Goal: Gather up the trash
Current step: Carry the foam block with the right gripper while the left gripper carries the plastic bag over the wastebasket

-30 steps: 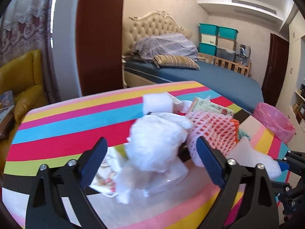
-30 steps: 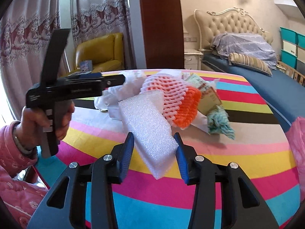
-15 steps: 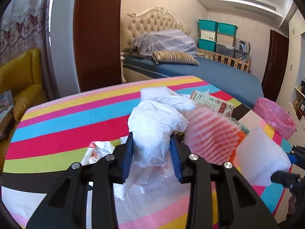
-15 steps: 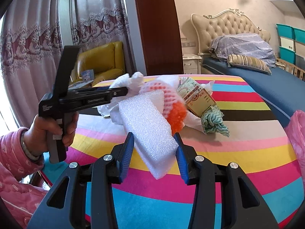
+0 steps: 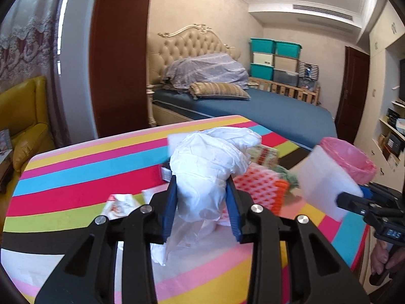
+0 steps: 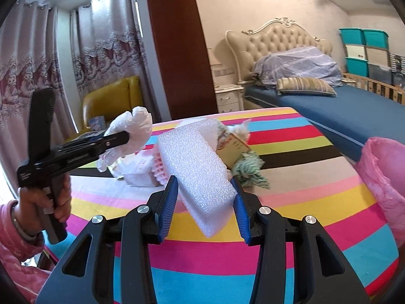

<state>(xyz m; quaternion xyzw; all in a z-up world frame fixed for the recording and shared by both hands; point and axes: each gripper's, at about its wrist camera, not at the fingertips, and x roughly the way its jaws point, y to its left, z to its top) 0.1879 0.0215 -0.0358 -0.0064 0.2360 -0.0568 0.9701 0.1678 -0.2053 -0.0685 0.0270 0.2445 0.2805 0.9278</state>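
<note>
Left gripper [image 5: 201,202] was clamped on a crumpled white plastic bag [image 5: 210,162], lifted clear of the striped table [image 5: 76,167]. Right gripper [image 6: 205,204] was clenched on a white foam block [image 6: 195,167], held tilted above the table's near edge. Remaining trash sat mid-table: red foam fruit net [image 5: 258,185], printed paper packet [image 6: 233,149], green-white rag [image 6: 249,168]. Pink-lined bin [image 6: 384,172] stood just beside the table's right edge.

The right gripper's [image 5: 354,197] small display, at four o'clock, shows digits, seemingly "0.45"; package print is illegible.
</note>
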